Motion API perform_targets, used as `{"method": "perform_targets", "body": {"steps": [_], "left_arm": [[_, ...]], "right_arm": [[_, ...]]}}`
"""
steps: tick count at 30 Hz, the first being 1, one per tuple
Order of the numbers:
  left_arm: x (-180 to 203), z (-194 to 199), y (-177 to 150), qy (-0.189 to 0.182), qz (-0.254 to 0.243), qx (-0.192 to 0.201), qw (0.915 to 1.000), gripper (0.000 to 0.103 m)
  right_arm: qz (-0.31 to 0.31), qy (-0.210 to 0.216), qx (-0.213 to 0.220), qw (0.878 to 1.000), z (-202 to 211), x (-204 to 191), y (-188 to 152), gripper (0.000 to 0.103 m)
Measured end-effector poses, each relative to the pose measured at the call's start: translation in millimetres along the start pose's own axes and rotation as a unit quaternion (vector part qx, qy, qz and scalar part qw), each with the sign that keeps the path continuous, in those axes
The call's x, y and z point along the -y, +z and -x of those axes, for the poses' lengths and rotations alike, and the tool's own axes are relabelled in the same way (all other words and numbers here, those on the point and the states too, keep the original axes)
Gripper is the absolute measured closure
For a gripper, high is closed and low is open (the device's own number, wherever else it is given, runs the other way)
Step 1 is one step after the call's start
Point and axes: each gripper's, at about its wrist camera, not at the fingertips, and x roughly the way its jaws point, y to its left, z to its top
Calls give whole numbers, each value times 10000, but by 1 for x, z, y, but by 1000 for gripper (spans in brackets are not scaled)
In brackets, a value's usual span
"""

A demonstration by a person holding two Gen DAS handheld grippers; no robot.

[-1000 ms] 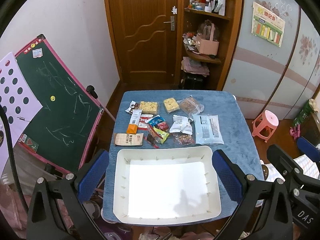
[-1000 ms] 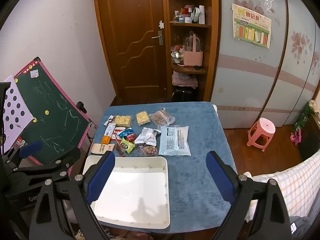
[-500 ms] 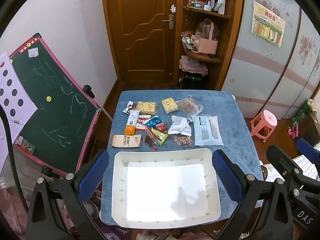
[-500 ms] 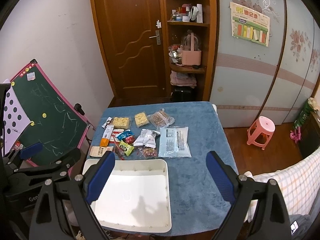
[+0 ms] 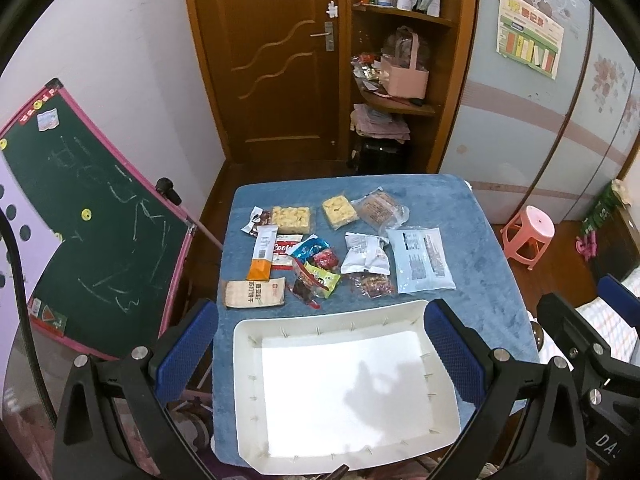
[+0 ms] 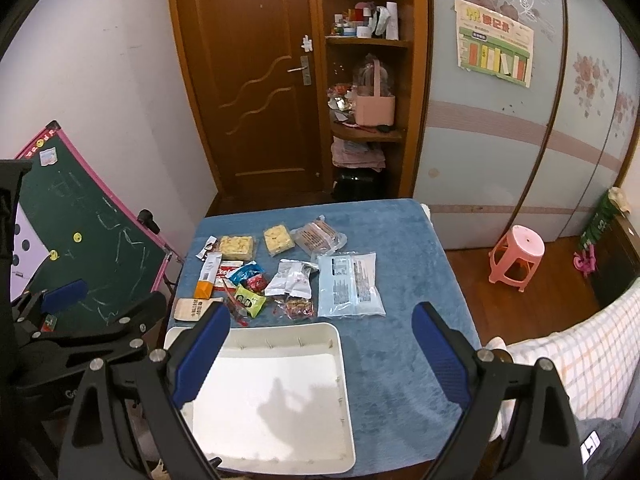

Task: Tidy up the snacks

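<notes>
Tray (image 5: 244, 364) nearer | both grippers (image 5: 320, 356) (image 6: 322, 356) wide, empty | near rim cut off

Both wrist views look down from the near edge, sharing the table (image 5: 480, 248) and door (image 6: 248, 80).

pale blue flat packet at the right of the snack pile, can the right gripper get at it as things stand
Probably yes. The pale blue flat packet lies flat beyond the white tray with bare blue cloth on its right side, and the right gripper is open and empty above the table.
</notes>
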Motion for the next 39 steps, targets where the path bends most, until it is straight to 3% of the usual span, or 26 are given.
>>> {"method": "perform_targets", "body": {"steps": [12, 21, 30, 39], "left_arm": [[-21, -22, 8, -445, -84, -87, 9989, 1], [-24, -30, 14, -530, -133, -60, 9985, 1], [-12, -58, 43, -71, -260, -54, 9996, 1], [-14, -121, 78, 641, -169, -382, 9971, 1]], "right_arm": [[-200, -321, -255, 9990, -12, -20, -7, 10], [-215, -552, -214, 9980, -14, -19, -1, 10], [131, -688, -305, 9971, -48, 6, 28, 10], [34, -185, -1049, 9943, -148, 71, 61, 10]]}}
